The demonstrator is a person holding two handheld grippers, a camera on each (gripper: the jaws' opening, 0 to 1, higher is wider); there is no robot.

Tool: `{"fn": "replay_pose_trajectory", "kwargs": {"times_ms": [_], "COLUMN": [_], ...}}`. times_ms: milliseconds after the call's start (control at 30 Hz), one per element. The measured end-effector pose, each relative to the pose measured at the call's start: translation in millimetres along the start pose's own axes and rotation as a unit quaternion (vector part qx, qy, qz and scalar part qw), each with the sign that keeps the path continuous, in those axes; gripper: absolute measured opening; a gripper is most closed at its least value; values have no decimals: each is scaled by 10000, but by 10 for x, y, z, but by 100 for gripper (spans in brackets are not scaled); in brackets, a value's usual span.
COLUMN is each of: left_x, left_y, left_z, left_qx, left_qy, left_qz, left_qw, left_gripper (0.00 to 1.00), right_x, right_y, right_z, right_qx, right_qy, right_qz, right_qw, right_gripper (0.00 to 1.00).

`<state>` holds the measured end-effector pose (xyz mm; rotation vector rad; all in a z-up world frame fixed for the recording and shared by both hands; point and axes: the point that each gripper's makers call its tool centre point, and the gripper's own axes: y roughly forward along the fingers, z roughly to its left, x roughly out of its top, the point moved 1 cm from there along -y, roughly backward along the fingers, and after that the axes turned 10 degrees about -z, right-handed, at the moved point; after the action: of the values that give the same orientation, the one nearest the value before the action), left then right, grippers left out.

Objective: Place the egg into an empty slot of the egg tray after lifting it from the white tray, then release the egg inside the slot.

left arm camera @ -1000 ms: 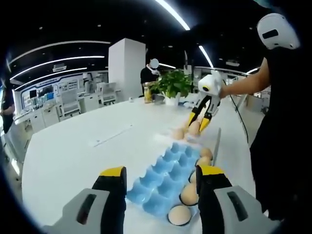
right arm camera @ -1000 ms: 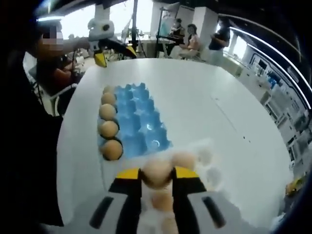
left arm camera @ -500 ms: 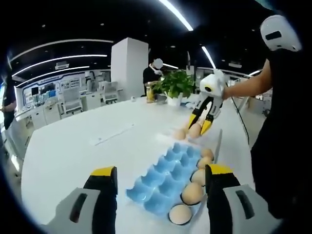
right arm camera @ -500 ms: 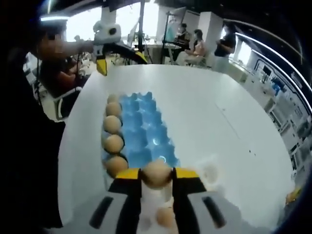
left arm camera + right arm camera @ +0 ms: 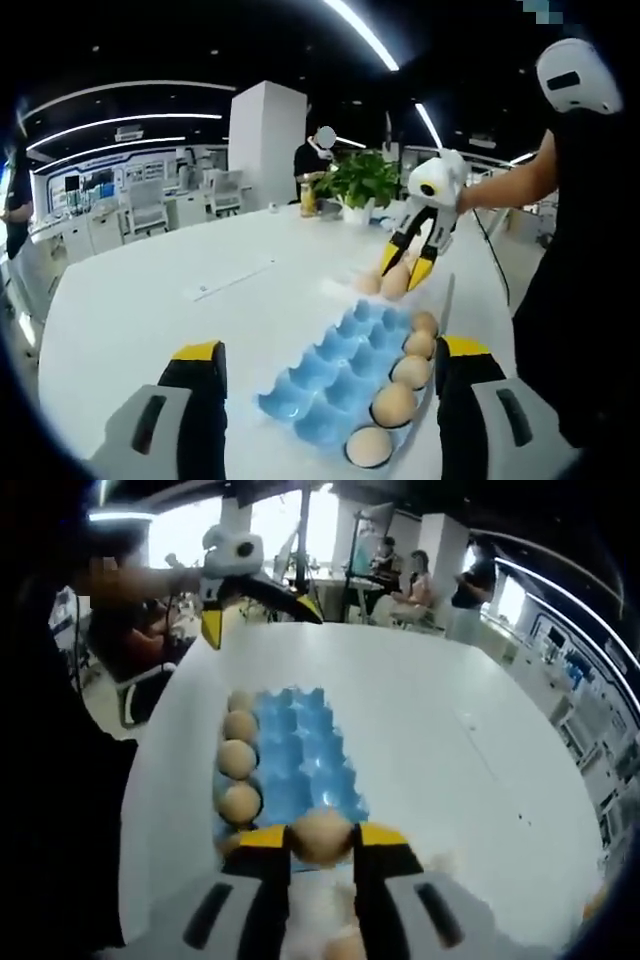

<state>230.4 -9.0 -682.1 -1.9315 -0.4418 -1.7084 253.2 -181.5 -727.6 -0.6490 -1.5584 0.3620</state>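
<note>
The right gripper (image 5: 320, 838) has its yellow-tipped jaws clenched on a brown egg (image 5: 320, 833), which sits between the jaw tips, lifted clear of the table (image 5: 440, 730). In the left gripper view the same right gripper (image 5: 408, 272) appears at the far side of the table (image 5: 150, 310), pointing downward with the egg (image 5: 396, 280) pinched at its tips, just beyond the far end of the blue egg tray (image 5: 335, 370).

The egg tray (image 5: 300, 765) lies flat on the white table. One long row, on the side nearest the person, holds brown eggs (image 5: 393, 404); the left gripper view shows five in that row. The remaining blue slots are unoccupied. In the right gripper view the held egg is above the near end of the tray.

Another brown egg (image 5: 368, 284) rests on the table just beside the held one. The white tray cannot be made out clearly; a pale blurred shape (image 5: 320, 920) shows beneath the right gripper's jaws.

The left gripper (image 5: 330, 410) hangs above the near end of the egg tray, jaws spread wide and grasping nothing. It also appears in the right gripper view (image 5: 262, 615), raised beyond the tray's far end.

A potted green plant (image 5: 362, 178) stands at the table's far edge. People stand and sit in the background (image 5: 400, 565).
</note>
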Motion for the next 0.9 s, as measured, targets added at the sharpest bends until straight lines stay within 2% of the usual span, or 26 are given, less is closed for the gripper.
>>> {"fn": "replay_pose_trajectory", "kwargs": {"times_ms": [633, 900], "left_x": [-40, -32], "left_y": [-39, -70], "left_z": [21, 35], "left_qx": [-37, -39], "left_qy": [-46, -43], "left_qz": [18, -8], "left_qw": [10000, 10000], "left_gripper": [85, 84], "right_x": [550, 665], "right_y": [741, 989], "right_z": [324, 401], "right_qx": [717, 887], "right_qy": [-269, -371], "right_qz": [-490, -538], "right_qw": [9959, 9939], "right_gripper": [23, 23]}}
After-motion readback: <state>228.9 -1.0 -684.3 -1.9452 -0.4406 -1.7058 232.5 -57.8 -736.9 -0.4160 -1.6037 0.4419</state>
